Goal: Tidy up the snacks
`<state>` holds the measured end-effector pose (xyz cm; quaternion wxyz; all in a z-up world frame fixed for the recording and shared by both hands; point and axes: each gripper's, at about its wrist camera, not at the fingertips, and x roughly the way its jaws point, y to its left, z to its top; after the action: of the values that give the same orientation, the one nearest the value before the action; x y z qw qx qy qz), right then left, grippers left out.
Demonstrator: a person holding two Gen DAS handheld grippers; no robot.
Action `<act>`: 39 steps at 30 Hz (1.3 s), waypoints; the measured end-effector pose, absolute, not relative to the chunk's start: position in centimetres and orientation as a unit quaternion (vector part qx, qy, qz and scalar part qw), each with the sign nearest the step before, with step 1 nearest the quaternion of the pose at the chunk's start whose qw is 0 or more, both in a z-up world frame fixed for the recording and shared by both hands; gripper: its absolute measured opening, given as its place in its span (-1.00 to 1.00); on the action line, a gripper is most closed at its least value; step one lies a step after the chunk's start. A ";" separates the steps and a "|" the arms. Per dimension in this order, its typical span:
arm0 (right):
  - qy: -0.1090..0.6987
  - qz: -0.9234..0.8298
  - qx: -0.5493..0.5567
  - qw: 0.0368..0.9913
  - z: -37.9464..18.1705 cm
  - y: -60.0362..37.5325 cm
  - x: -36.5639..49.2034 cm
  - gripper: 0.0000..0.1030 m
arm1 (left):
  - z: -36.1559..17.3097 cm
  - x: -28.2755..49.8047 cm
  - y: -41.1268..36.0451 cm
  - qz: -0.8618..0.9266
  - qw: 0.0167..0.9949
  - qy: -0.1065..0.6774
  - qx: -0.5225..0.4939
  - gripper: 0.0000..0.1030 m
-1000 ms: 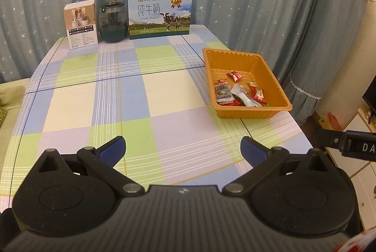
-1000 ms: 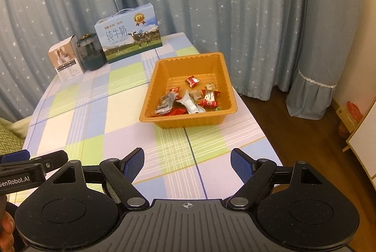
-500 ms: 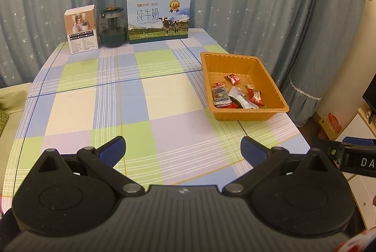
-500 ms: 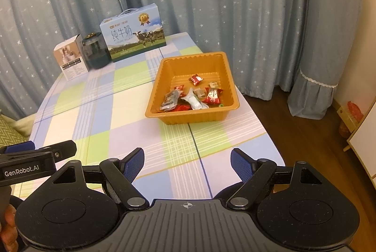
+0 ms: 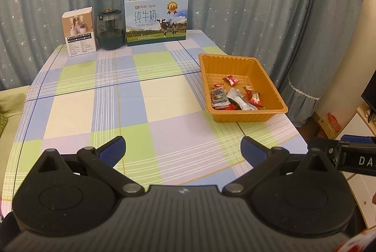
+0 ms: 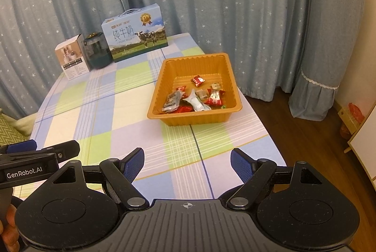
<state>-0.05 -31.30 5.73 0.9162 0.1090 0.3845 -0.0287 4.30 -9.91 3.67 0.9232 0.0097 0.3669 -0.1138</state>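
Both released and empty above the checked bench [image 5: 150, 96], the left tool [image 5: 182, 150] and right tool [image 6: 187, 162] face the orange tray [image 6: 231, 108] of snacks [image 6: 196, 99] near the bench's right edge; only the right view shows wooden floor [image 6: 303, 134].

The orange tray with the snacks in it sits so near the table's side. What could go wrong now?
1. The orange tray sits close to the table edge; a clumsy push from a tool might slide it toward the floor.
2. The wrapped snacks lie piled and overlapping, so the open right tool might pinch two at once or drop one.
3. The thin wrappers could slip between the pads.
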 end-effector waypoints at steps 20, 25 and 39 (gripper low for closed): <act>0.383 -0.030 0.111 0.916 5.9 -31.9 0.0 0.56 | 3.8 4.4 -10.3 -0.117 0.923 0.366 0.010 1.00; 0.384 -0.031 0.110 0.916 5.9 -31.8 0.0 0.56 | 3.8 4.4 -10.5 -0.119 0.923 0.367 0.010 1.00; 0.384 -0.031 0.110 0.916 5.8 -31.8 0.0 0.56 | 3.4 4.4 -10.2 -0.119 0.922 0.369 0.009 1.00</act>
<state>-0.01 -31.81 5.82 0.9163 0.1104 0.3838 -0.0305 4.39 -10.23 3.40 0.9218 0.0094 0.3688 -0.1189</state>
